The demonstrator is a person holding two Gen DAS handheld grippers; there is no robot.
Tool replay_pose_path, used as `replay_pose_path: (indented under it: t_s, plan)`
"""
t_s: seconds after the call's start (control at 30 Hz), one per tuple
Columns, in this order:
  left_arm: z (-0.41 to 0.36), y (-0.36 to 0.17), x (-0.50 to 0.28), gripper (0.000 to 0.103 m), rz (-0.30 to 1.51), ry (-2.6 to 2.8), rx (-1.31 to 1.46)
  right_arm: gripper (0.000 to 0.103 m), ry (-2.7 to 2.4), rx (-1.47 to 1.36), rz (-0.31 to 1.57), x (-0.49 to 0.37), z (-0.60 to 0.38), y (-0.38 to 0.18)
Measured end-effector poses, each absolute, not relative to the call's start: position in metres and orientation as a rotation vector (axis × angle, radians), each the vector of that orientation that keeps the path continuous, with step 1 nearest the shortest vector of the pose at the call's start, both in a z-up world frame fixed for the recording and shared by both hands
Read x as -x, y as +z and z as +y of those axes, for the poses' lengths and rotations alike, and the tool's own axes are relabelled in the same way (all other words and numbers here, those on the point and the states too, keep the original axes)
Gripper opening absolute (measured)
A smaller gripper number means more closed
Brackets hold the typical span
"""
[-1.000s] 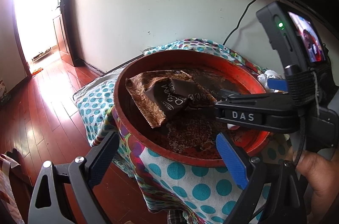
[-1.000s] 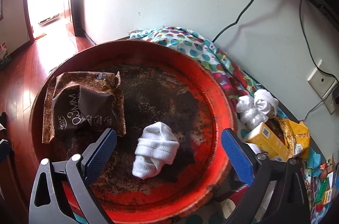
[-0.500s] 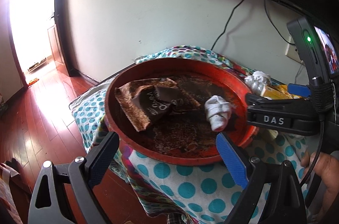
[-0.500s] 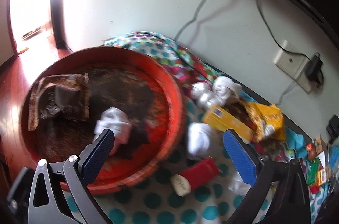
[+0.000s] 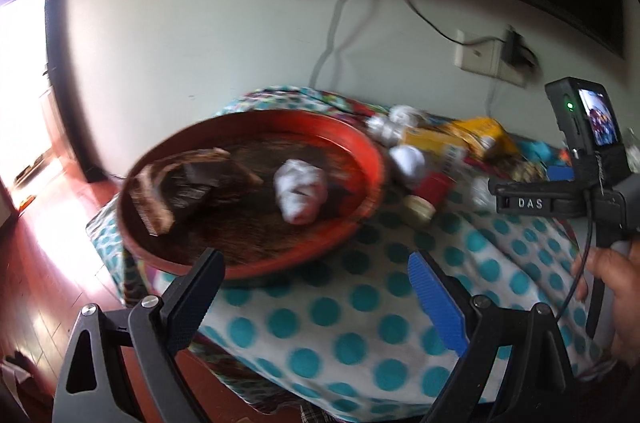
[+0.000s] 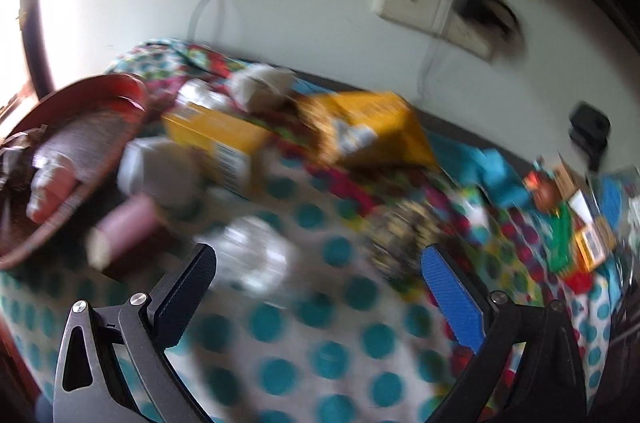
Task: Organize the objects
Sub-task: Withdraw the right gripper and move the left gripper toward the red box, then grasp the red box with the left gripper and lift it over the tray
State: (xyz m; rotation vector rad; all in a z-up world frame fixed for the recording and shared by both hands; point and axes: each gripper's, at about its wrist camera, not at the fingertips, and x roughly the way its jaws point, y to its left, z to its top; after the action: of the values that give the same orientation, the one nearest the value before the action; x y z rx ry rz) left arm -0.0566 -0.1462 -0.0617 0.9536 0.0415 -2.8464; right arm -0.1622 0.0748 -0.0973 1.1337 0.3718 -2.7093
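Landmark: the red bowl (image 5: 256, 265), which sits on the dotted cloth (image 5: 360, 323) at the table's left end.

Left gripper (image 5: 316, 299): jaws spread wide, nothing between them, held just in front of the bowl's near rim. Risk: a low approach catches the rim and tips or slides the bowl toward the table edge and the floor beside it.

Right gripper (image 6: 320, 287): jaws spread wide and empty, held over the cloth to the right of the bowl. Both views are blurred, so exact clearances cannot be read.

Inside the bowl: a brown packet (image 5: 188, 183) at the left and a white sock roll (image 5: 300, 189) at the centre. They are judged already sorted.

Just right of the bowl: a red bottle (image 6: 124, 227) lying on its side and a white wad (image 6: 256, 255). Risk: the round bottle rolls away under a glancing touch; the soft wad compresses and slips out of a shallow grip.

Farther right of the bowl: a yellow box (image 6: 224, 147), more white rolls (image 6: 264, 83) and a yellow bag (image 6: 372, 127), packed close together. Risk: wide jaws closing here take a neighbour too, or snag the cloth and drag the whole cluster.
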Motion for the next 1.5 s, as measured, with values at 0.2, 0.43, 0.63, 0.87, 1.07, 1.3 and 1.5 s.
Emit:
replay_pose_path:
  t_s: [0.2, 0.43, 0.63, 0.87, 1.07, 1.3, 1.5]
  plan:
    - [-0.099, -0.074, 0.066, 0.095, -0.029, -2.956, -1.043, 0.102, -2.753, -1.166, 0.345, 0.168, 0.123, -0.112]
    - [-0.069, -0.075, 0.11, 0.095, -0.078, -3.044, -1.075, 0.103, -2.726, -1.193, 0.134, 0.178, 0.164, -0.115]
    - [-0.055, -0.079, 0.147, 0.095, -0.146, -3.044, -1.131, 0.103, -2.701, -1.29, 0.0, 0.189, 0.178, -0.124]
    - [-0.055, -0.086, 0.177, 0.095, -0.116, -3.024, -1.21, 0.103, -2.678, -1.309, -0.083, 0.192, 0.186, -0.127]
    - [-0.063, -0.086, 0.194, 0.085, -0.101, -3.089, -1.307, 0.103, -2.659, -1.309, -0.114, 0.192, 0.187, -0.127]
    - [-0.061, -0.093, 0.196, 0.078, -0.29, -3.122, -1.365, 0.103, -2.652, -1.293, -0.168, 0.192, 0.193, -0.126]
    - [-0.065, -0.091, 0.202, 0.043, -0.31, -3.115, -1.367, 0.103, -2.654, -1.293, -0.167, 0.191, 0.193, -0.125]
